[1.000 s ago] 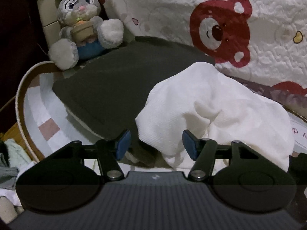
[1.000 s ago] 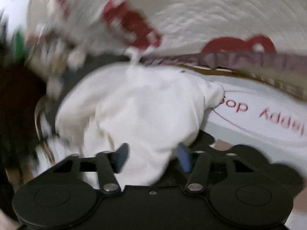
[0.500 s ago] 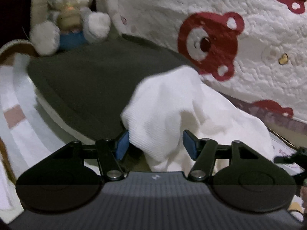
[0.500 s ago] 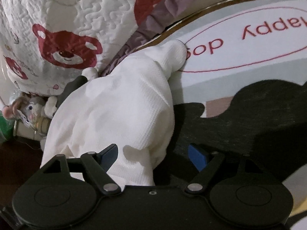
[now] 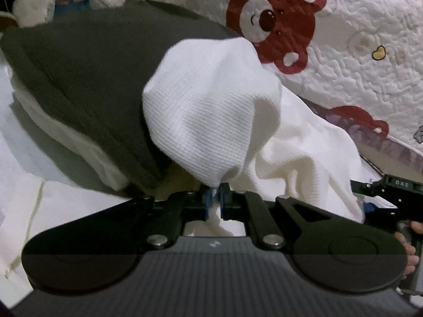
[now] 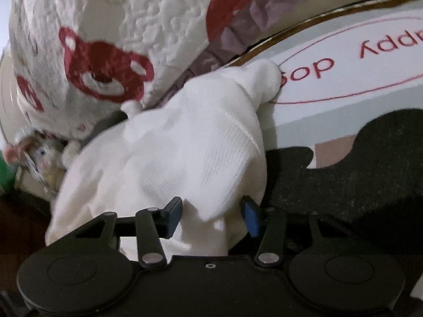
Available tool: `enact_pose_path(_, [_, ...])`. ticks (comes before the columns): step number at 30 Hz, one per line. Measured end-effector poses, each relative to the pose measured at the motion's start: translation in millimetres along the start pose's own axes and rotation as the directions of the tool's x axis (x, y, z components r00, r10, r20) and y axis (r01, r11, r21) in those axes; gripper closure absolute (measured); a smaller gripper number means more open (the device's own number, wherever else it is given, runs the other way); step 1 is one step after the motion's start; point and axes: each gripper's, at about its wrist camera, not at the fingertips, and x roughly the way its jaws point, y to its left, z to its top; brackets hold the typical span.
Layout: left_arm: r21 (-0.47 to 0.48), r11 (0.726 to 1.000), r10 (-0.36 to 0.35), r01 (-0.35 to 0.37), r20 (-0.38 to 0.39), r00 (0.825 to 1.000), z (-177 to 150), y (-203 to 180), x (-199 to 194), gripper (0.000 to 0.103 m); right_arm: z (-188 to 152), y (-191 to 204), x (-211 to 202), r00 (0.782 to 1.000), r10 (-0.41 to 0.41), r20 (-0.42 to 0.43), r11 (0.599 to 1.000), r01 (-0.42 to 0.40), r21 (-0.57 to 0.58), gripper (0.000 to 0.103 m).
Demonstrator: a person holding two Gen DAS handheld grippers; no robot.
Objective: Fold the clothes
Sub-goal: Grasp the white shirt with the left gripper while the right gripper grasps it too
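Change since earlier frames: both grippers now sit lower and closer to the white garment; the left jaws, wide apart a second ago, are now closed on a pinch of cloth; the stuffed rabbit has slid to the top edge of the left view.
Left gripper: jaws narrow, blue pads clamped on a bunched fold of the white garment; cloth balloons up above the pads and a short tail hangs below them.
Right gripper: jaws closing, moderately wide; a fold of the white garment lies between the blue pads; the left pad touches the cloth, firm pressure from both pads cannot be told.
White garment: crumpled heap of ribbed knit, lying partly on the dark garment and partly on the printed mat.
Dark garment: spread flat, grey-green, over a pale layer beneath its near edge.
Printed mat: white with red lettering inside a red oval and a brown rim; one garment corner touches the oval line.
Quilt: white, quilted, red bear prints, behind the heap.
Stuffed rabbit: grey, left of the heap in the right view, blurred.
Person: fingertips visible at the right edge of the left view.
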Motion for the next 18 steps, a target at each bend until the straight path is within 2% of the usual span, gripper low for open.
enact_pose_path(2, [-0.002, 1.0, -0.017, 0.017, 0.005, 1.0, -0.5, 3.5, 0.6, 0.087, -0.4, 3.5, 2.0, 1.0, -0.007, -0.005, 1.0, 0.007, -0.017, 0.043])
enact_pose_path(4, [-0.033, 0.998, -0.052, 0.052, -0.011, 0.999, 2.9, 10.4, 4.2, 0.075, -0.7, 5.1, 3.2, 0.999, 0.043, -0.023, 0.998, -0.042, 0.035, 0.041])
enact_pose_path(6, [-0.056, 0.994, -0.096, 0.093, -0.04, 0.995, 4.8, 16.5, 8.0, 0.075, -5.2, 11.0, 6.2, 0.996, 0.084, -0.037, 0.994, -0.081, 0.074, 0.041])
enact_pose_path(8, [-0.061, 0.991, -0.125, 0.121, -0.051, 0.991, 4.8, 18.3, 8.9, 0.075, -10.4, 19.4, 11.0, 0.994, 0.098, -0.044, 0.993, -0.095, 0.066, 0.041])
enact_pose_path(11, [-0.068, 0.987, -0.148, 0.144, -0.054, 0.988, 4.5, 21.9, 11.0, 0.077, -9.2, 27.4, 21.9, 0.998, 0.048, -0.038, 0.999, -0.048, 0.001, 0.04])
enact_pose_path(12, [-0.058, 0.988, -0.143, 0.141, -0.042, 0.989, 4.3, 22.2, 10.6, 0.087, -8.1, 28.5, 26.0, 0.999, 0.024, -0.037, 1.0, -0.025, -0.013, 0.038])
enact_pose_path(13, [-0.032, 0.992, -0.126, 0.125, -0.011, 0.992, 3.3, 21.7, 7.4, 0.099, -7.5, 30.5, 28.9, 0.999, 0.015, -0.029, 1.0, -0.015, -0.02, 0.037])
enact_pose_path(15, [0.065, 0.997, -0.04, 0.036, 0.072, 0.997, 0.6, 14.7, -1.1, 0.099, -8.7, 36.2, 33.9, 1.0, 0.0, -0.01, 0.999, -0.001, -0.039, 0.024])
enact_pose_path(16, [0.092, 0.996, -0.024, 0.016, 0.083, 0.996, 0.6, 11.9, -3.0, 0.099, -10.5, 39.9, 35.9, 1.0, -0.005, 0.0, 0.999, 0.005, -0.052, 0.024])
enact_pose_path(17, [0.094, 0.995, -0.04, 0.032, 0.084, 0.996, 0.7, 12.0, -4.1, 0.099, -13.9, 44.7, 37.9, 1.0, -0.021, 0.009, 0.996, 0.022, -0.084, 0.027])
enact_pose_path(18, [0.096, 0.994, -0.056, 0.048, 0.085, 0.995, 0.9, 12.1, -5.1, 0.099, -17.1, 50.5, 39.5, 0.999, -0.046, 0.0, 0.99, 0.046, -0.132, 0.048])
